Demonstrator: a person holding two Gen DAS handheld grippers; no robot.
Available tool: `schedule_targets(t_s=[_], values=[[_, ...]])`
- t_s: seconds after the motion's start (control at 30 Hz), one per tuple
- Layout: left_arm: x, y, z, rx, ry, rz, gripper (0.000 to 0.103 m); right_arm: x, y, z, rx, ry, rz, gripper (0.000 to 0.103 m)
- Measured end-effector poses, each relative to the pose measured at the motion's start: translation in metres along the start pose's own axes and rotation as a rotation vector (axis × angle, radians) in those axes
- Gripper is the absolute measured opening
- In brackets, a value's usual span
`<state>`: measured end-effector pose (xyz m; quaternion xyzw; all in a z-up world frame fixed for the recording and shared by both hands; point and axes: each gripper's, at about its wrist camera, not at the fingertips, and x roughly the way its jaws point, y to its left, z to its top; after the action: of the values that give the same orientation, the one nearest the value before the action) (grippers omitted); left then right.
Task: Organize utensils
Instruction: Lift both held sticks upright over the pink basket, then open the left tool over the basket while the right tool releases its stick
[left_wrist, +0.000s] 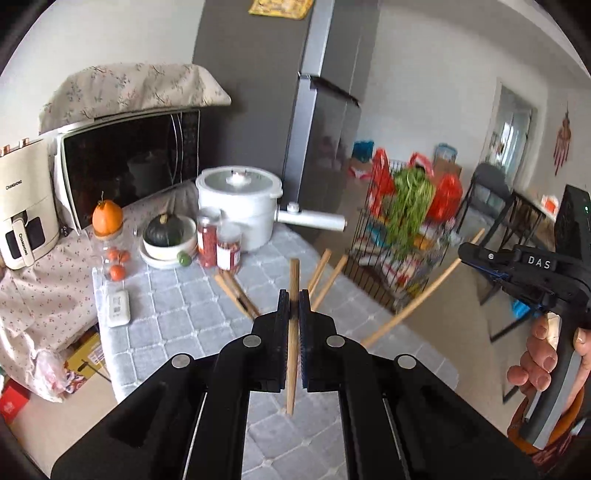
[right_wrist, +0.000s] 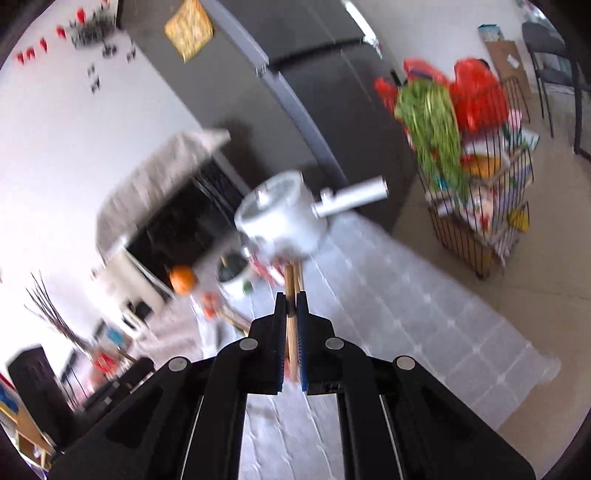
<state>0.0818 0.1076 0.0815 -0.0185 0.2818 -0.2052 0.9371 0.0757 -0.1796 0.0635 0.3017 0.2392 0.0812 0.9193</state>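
My left gripper is shut on a bundle of wooden chopsticks; one stands upright between the pads and others fan out to the right above the table. A pair of chopsticks lies on the grey quilted tablecloth ahead. My right gripper is shut on wooden chopsticks, held above the table; this view is blurred. The right gripper also shows in the left wrist view, with a long chopstick slanting from it.
At the back of the table stand a white pot with a handle, two jars, a bowl with a squash, oranges, a microwave and an air fryer. A wire rack with greens stands on the right.
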Motion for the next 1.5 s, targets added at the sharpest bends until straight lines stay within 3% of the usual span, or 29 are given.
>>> schedule_targets(t_s=[0.2, 0.4, 0.47, 0.53, 0.57, 0.6, 0.7, 0.8, 1.17, 1.23, 1.27, 1.3, 1.33, 1.4, 1.5], values=[[-0.003, -0.001, 0.024, -0.077, -0.108, 0.000, 0.004, -0.014, 0.002, 0.024, 0.055, -0.078, 0.093, 0.006], [0.001, 0.001, 0.042, -0.142, -0.197, 0.000, 0.004, -0.006, 0.016, 0.040, 0.004, -0.120, 0.077, 0.006], [0.020, 0.003, 0.043, -0.154, -0.166, 0.005, 0.005, 0.004, 0.020, 0.044, -0.020, -0.112, 0.062, 0.006], [0.053, 0.008, 0.039, -0.165, -0.069, 0.048, 0.020, 0.012, 0.023, 0.044, -0.038, -0.102, 0.048, 0.006], [0.065, 0.014, 0.036, -0.194, -0.043, 0.079, 0.036, 0.016, 0.023, 0.045, -0.044, -0.093, 0.043, 0.006], [0.069, 0.019, 0.035, -0.217, -0.040, 0.095, 0.039, 0.022, 0.023, 0.045, -0.045, -0.081, 0.040, 0.006], [0.063, 0.028, 0.035, -0.237, -0.075, 0.122, 0.039, 0.034, 0.021, 0.045, -0.048, -0.062, 0.029, 0.006], [0.054, 0.029, 0.035, -0.227, -0.105, 0.145, 0.046, 0.044, 0.021, 0.045, -0.052, -0.045, 0.017, 0.006], [0.044, 0.031, 0.036, -0.230, -0.113, 0.131, 0.056, 0.073, 0.038, 0.047, -0.105, -0.022, -0.025, 0.007], [0.044, 0.031, 0.037, -0.232, -0.113, 0.130, 0.056, 0.079, 0.043, 0.049, -0.129, -0.029, -0.025, 0.012], [0.043, 0.031, 0.037, -0.229, -0.113, 0.130, 0.057, 0.080, 0.043, 0.050, -0.124, -0.036, -0.023, 0.026], [0.043, 0.031, 0.037, -0.227, -0.113, 0.129, 0.057, 0.079, 0.042, 0.051, -0.109, -0.047, -0.019, 0.046], [0.042, 0.031, 0.036, -0.225, -0.113, 0.128, 0.058, 0.076, 0.041, 0.051, -0.099, -0.058, -0.017, 0.051], [0.040, 0.031, 0.036, -0.223, -0.116, 0.129, 0.065, 0.070, 0.037, 0.051, -0.092, -0.076, -0.023, 0.055], [0.038, 0.029, 0.034, -0.221, -0.115, 0.132, 0.067, 0.064, 0.033, 0.046, -0.108, -0.067, -0.045, 0.057]])
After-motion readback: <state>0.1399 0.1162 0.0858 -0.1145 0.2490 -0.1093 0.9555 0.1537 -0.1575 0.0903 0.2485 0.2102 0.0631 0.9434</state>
